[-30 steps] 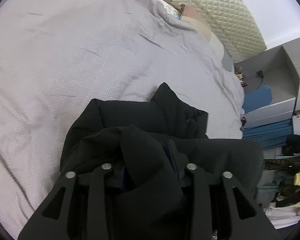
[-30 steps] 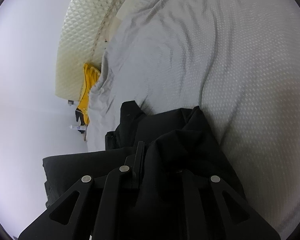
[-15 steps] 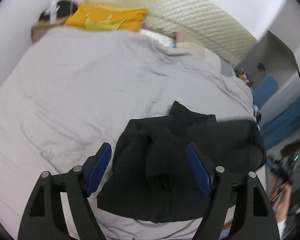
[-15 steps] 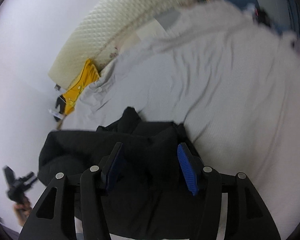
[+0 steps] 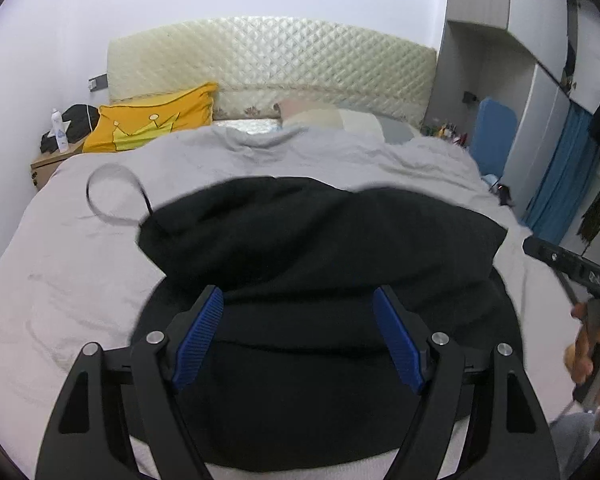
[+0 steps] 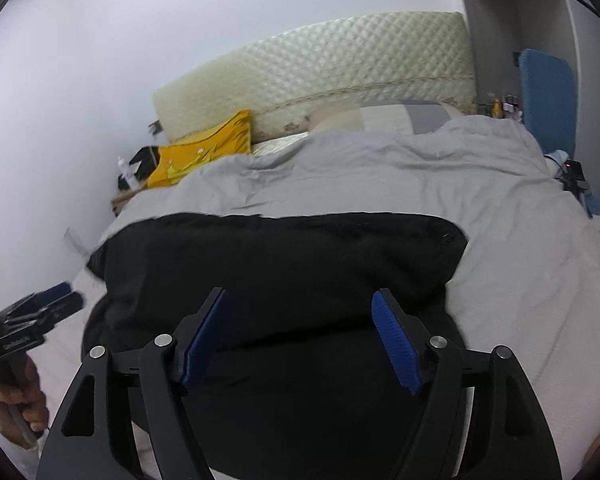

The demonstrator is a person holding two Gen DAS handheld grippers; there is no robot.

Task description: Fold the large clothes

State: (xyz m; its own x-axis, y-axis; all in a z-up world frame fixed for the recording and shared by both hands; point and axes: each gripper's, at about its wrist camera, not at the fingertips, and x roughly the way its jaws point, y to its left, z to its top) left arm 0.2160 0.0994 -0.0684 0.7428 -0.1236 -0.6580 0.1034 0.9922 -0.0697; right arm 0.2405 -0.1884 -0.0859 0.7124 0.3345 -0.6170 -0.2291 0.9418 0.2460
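A black garment point(image 5: 320, 240) lies folded in a thick bundle on the grey duvet point(image 5: 60, 280), also seen in the right wrist view as the same dark bundle point(image 6: 280, 256). My left gripper point(image 5: 297, 294) hovers open over its near part, blue pads clear of the cloth. My right gripper point(image 6: 300, 295) hangs above the bundle too, its jaws opening with nothing pressed between them. A thin dark loop point(image 5: 112, 196) trails from the garment's left corner. Each view catches the other gripper at its edge, held by a hand point(image 6: 16, 400).
A yellow pillow point(image 5: 152, 124) and a quilted cream headboard point(image 5: 272, 60) stand at the bed's far end. A nightstand point(image 5: 46, 164) with a bottle sits far left. A wardrobe point(image 5: 540, 100) and a blue panel point(image 5: 492, 136) line the right side.
Both grippers let go of the black garment, opened and drew back and up while rolling level. The garment now lies on the duvet as a folded bundle.
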